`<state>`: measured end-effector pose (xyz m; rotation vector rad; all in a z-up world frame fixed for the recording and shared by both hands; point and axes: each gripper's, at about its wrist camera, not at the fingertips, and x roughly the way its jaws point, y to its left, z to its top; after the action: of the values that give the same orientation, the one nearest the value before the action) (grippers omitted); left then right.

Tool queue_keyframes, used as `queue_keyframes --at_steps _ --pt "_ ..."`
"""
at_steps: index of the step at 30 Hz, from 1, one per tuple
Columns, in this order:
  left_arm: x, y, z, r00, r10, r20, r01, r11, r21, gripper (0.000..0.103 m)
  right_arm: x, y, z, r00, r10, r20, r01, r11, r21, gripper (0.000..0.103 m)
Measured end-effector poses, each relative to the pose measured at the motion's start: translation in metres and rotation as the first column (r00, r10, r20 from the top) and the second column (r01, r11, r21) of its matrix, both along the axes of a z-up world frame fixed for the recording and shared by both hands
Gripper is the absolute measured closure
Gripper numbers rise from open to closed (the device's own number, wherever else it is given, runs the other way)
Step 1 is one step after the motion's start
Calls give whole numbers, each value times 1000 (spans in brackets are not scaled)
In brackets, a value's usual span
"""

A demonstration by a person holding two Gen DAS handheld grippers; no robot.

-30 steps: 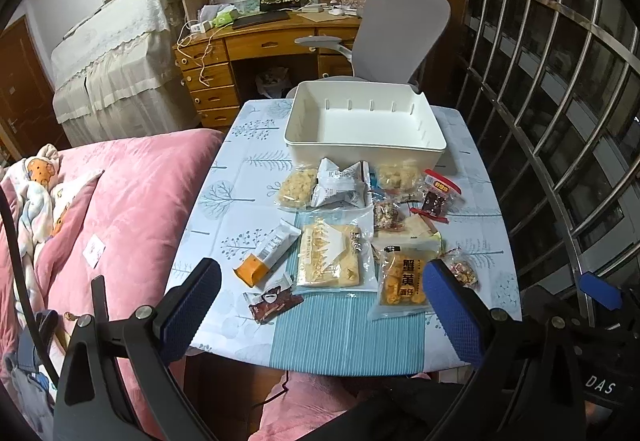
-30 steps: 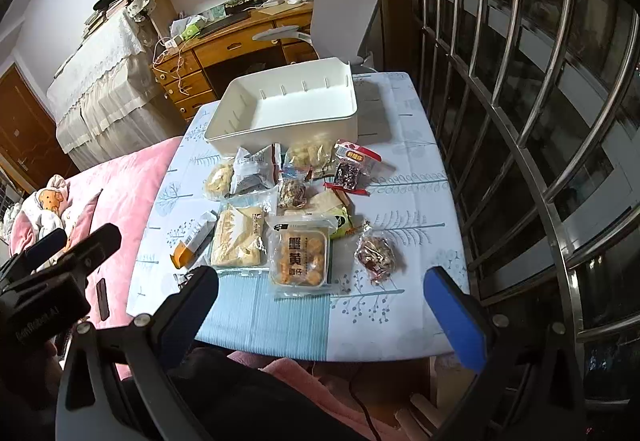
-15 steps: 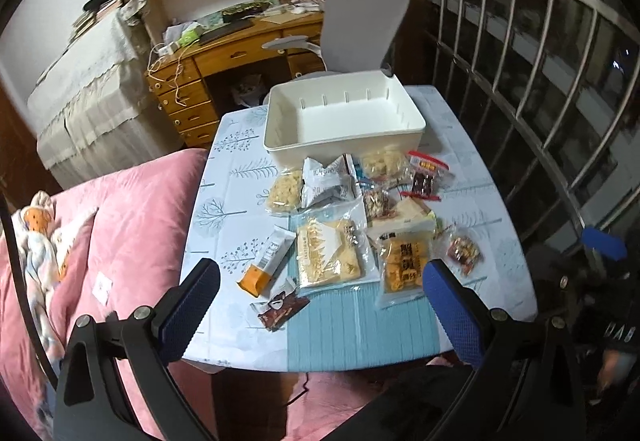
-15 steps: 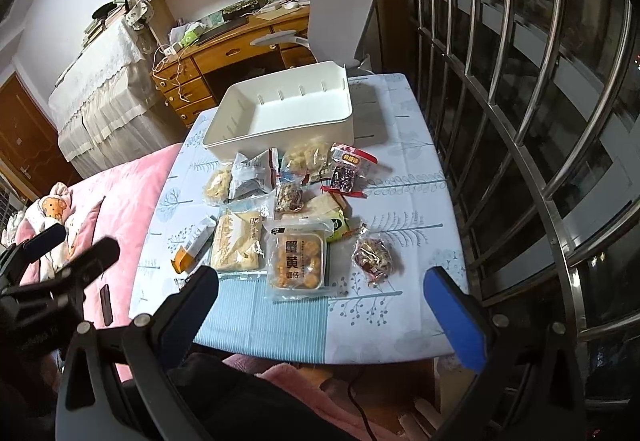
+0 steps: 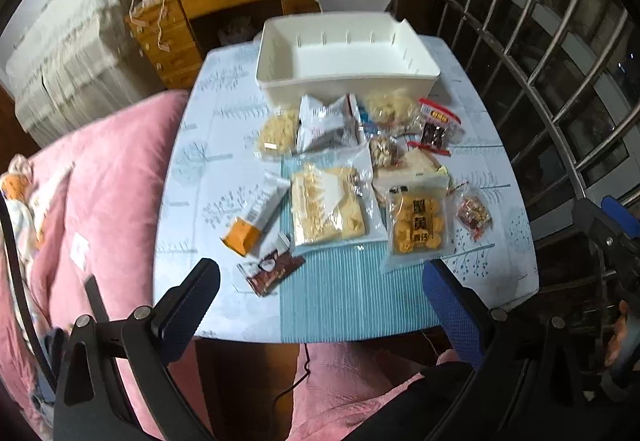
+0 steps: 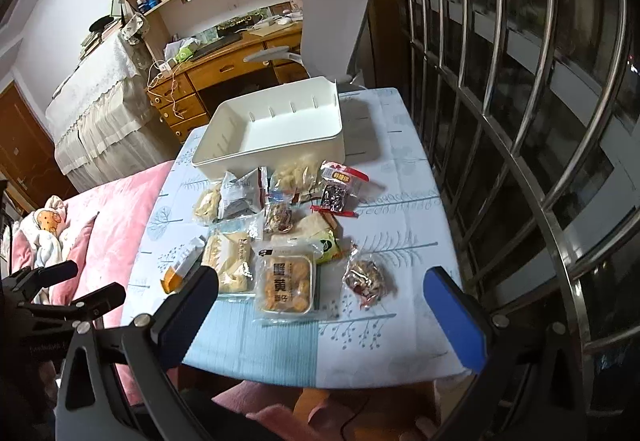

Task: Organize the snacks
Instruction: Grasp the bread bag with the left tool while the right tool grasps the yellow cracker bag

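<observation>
So there's one white plastic bin [image 5: 347,59], rectangular with slotted walls, at the table's [image 6: 400,337] far end, and roughly twelve crinkly snack packets [image 5: 418,227] lie clustered right in front of it; overlaps make counting fuzzy. Left claw [image 5: 320,305] and right claw [image 6: 320,305] both spread wide, holding nothing.

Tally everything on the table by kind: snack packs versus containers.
Snack packs: 11 that can be told apart
White bin: 1, with nothing in it
Total: 12
</observation>
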<state>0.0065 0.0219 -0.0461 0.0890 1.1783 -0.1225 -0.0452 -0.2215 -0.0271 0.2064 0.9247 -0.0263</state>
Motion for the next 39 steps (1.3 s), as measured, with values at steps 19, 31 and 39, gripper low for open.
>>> queue_keyframes --at_steps 19,31,39 --pt "96 17 -106 961 79 -267 -105 991 -85 2 34 36 -68 992 120 -32 -121 991 -53 1" --pt "150 6 -199 884 70 -463 -96 995 -32 2 83 69 -132 963 126 -238 -139 990 -38 1" --pt "166 2 -232 852 49 -521 -108 991 -83 2 100 74 -181 916 71 -394 -79 997 -2 1"
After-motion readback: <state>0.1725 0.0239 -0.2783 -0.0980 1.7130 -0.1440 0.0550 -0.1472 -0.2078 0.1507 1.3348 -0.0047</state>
